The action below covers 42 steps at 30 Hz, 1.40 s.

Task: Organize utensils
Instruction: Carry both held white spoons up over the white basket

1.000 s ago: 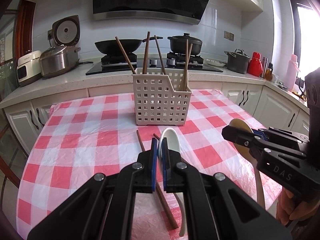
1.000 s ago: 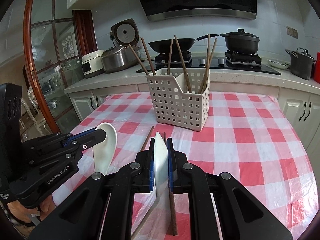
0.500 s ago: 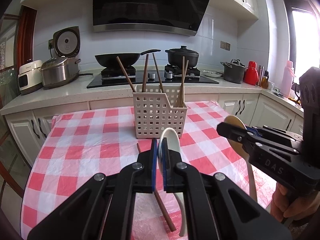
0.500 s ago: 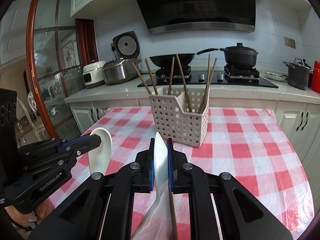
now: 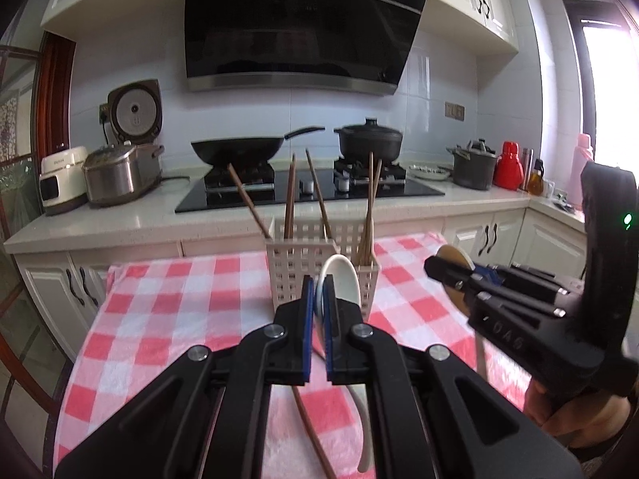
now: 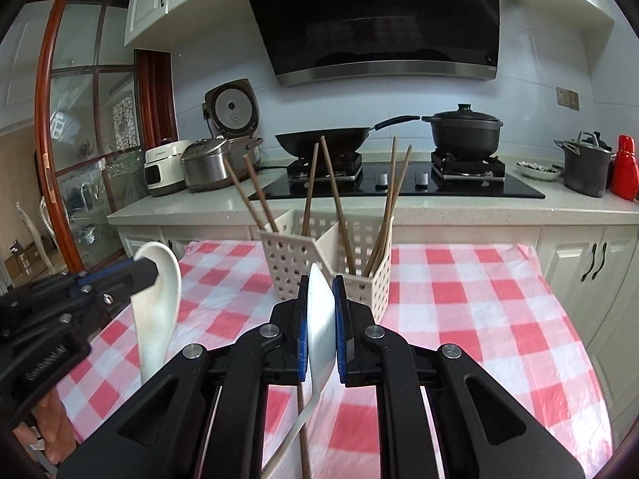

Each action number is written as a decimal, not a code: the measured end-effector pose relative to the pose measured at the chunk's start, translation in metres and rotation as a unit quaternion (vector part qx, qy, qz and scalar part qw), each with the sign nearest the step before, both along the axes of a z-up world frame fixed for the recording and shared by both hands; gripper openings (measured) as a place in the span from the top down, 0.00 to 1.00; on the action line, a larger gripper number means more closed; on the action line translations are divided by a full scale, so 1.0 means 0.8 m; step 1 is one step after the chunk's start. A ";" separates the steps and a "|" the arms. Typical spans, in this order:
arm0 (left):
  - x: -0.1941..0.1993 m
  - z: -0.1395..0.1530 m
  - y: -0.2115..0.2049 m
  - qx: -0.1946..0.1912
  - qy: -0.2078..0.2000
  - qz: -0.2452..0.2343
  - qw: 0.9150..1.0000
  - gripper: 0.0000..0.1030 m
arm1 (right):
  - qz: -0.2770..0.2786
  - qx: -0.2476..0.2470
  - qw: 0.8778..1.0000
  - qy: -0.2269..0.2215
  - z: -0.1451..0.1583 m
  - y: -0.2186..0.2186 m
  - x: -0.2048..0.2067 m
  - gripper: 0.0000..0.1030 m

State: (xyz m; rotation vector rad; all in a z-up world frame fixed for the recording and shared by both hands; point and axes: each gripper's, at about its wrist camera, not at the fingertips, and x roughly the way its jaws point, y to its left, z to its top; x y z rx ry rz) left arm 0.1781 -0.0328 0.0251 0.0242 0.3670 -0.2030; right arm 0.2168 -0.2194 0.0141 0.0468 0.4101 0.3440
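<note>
Two white spoons are being held, one per claw. The left gripper (image 5: pixel 315 299) is being kept clamped on a white spoon (image 5: pixel 339 279), bowl up and ahead of the pads, handle trailing down beneath. The right gripper (image 6: pixel 320 307) is being kept closed on the second spoon (image 6: pixel 319 319), its long axis likewise upright. Ahead of both claws, a white basket (image 6: pixel 315 255) is being seen on the checked tablecloth (image 6: pixel 479 299), with seven chopsticks (image 6: pixel 337 199) leaning in it. One chopstick (image 5: pixel 307 419) is lying below the left claw.

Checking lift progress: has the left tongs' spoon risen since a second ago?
Yes. The spoon now overlaps the basket; earlier it sat below it.
</note>
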 end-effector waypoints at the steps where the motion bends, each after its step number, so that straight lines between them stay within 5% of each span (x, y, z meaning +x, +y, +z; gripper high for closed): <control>1: 0.002 0.005 -0.002 0.000 -0.006 0.002 1.000 0.96 | -0.002 0.000 1.000 -0.004 0.004 0.000 0.004 0.89; 11: 0.033 0.055 -0.050 0.013 -0.058 -0.010 0.998 0.96 | -0.020 0.000 0.999 -0.041 0.042 -0.003 0.048 0.89; 22: 0.092 0.069 -0.076 0.018 -0.059 -0.005 0.998 0.96 | -0.015 -0.015 0.998 -0.058 0.045 -0.013 0.090 0.89; 42: 0.204 0.076 -0.068 0.024 -0.097 0.095 0.990 0.96 | -0.003 -0.027 0.994 -0.104 0.041 0.002 0.184 0.89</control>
